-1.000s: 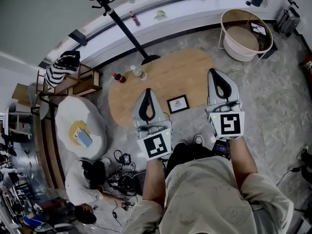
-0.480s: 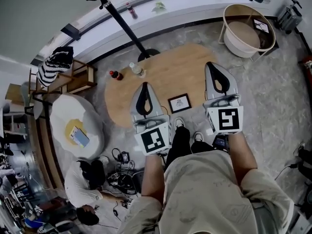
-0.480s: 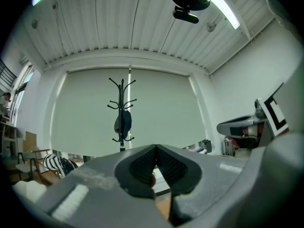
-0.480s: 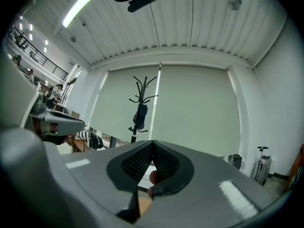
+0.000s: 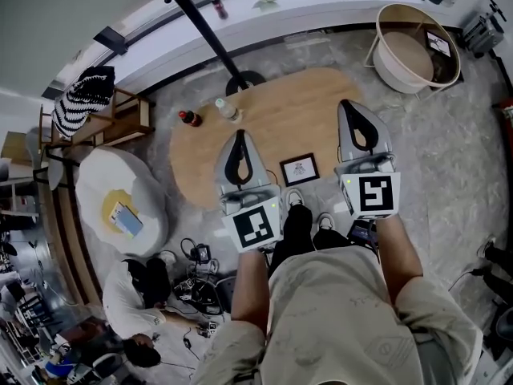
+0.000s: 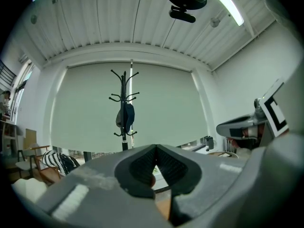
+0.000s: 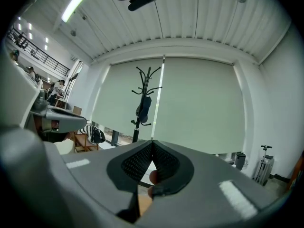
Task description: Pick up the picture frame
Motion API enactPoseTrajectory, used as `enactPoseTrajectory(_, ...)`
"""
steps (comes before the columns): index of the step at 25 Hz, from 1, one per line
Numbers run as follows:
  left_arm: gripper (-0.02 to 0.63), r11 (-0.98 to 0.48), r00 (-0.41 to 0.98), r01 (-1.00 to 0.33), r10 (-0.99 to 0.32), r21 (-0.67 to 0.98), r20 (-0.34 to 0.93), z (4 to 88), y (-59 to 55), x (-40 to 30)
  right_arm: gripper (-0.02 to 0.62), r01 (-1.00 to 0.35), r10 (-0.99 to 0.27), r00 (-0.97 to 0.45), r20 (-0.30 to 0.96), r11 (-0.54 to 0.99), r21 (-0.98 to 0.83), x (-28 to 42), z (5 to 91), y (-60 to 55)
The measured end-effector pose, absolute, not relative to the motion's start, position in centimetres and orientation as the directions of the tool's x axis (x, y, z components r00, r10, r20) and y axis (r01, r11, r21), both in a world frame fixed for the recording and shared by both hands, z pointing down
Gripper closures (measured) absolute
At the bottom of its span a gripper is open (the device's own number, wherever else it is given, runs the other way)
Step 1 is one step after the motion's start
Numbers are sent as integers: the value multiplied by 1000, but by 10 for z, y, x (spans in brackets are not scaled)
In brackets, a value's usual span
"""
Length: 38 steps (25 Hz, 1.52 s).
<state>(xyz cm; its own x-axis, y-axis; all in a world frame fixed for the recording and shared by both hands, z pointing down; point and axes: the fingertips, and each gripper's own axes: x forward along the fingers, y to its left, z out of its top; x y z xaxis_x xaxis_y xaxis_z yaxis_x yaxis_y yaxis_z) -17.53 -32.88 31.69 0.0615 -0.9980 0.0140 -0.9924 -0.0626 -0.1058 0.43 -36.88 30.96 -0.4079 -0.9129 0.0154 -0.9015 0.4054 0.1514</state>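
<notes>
A small black picture frame (image 5: 300, 169) with a white print lies flat near the front edge of the low oval wooden table (image 5: 280, 119). My left gripper (image 5: 238, 133) hangs high over the table's front left part, left of the frame, jaws shut on nothing. My right gripper (image 5: 352, 104) is held level above the table's right end, right of the frame, also shut and empty. In the left gripper view my left gripper (image 6: 156, 147) points at a roller blind and a coat stand (image 6: 124, 110). The right gripper (image 7: 152, 142) faces the same coat stand (image 7: 145, 104).
Two bottles (image 5: 191, 119) (image 5: 227, 111) stand at the table's far left. A round basket table (image 5: 417, 46) is at the far right, a white beanbag (image 5: 120, 203) and a wooden chair (image 5: 96, 119) at the left. A person (image 5: 144, 295) crouches by cables at lower left.
Both grippers and the person carrying them have moved forward toward the table; the frame now sits nearer between the two grippers. Both stayed shut.
</notes>
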Motion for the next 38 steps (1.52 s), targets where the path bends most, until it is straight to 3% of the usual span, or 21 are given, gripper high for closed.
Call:
enactPoseTrajectory(11, 603, -91, 87, -994, -993, -52, 81, 355, -355, -186, 594, -890, -901, -428, 72, 434, 138, -15, 344, -389)
enactPoseTrajectory(38, 603, -146, 132, -989, -929, -14, 345, 502, -362, -178, 594, -886, -821, -421, 386, 463, 17, -22, 505, -403)
